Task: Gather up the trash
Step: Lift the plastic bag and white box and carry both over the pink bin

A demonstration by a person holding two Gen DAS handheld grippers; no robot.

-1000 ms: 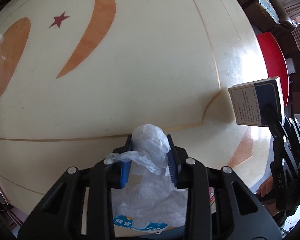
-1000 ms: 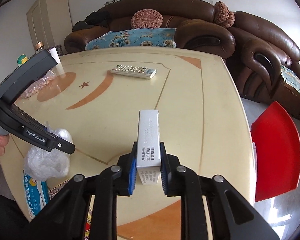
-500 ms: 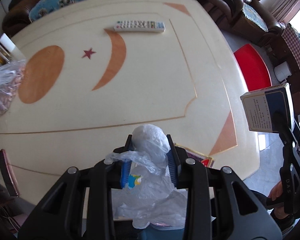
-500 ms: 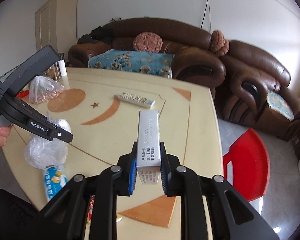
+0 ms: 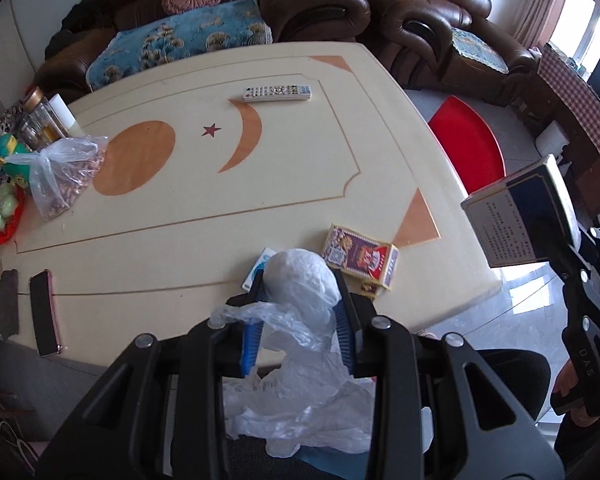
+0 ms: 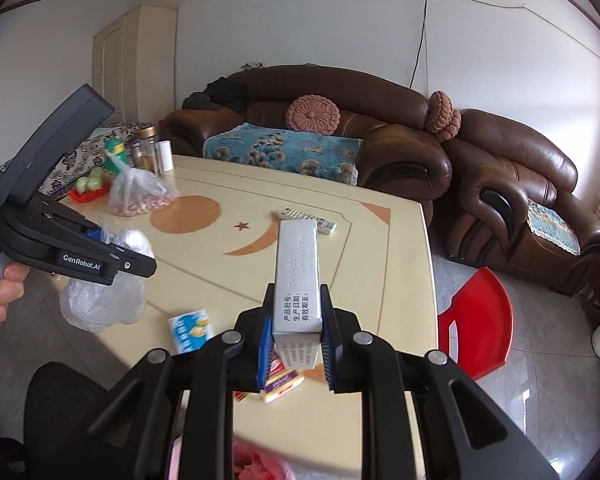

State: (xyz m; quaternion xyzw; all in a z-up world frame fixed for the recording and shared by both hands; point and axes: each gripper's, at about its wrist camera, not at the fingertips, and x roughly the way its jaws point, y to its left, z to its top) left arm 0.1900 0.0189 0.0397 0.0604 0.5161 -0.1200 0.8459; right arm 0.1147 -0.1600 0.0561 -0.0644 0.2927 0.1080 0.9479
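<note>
1. The left gripper (image 5: pixel 300 312) pinches a crumpled clear plastic bag (image 5: pixel 300 280) at lower centre.
2. The right gripper (image 6: pixel 296 332) clamps a silver-white carton (image 6: pixel 298 268), centre frame.
3. On the table (image 5: pixel 180 240) below: a purple box (image 5: pixel 360 258) and a remote (image 5: pixel 278 92).

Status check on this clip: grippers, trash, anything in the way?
Left gripper shut on crumpled plastic bag. Right gripper shut on silver box. Both clear above table. Nothing blocking.

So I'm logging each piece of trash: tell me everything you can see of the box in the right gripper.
The box is a slim cardboard carton, silvery-white on its narrow face with embossed digits and printed black characters; one broad side is dark blue beside white fine print. The right gripper is shut on its lower end, blue pads on both broad sides. It is held above the table, tilted away, touching nothing else.
</note>
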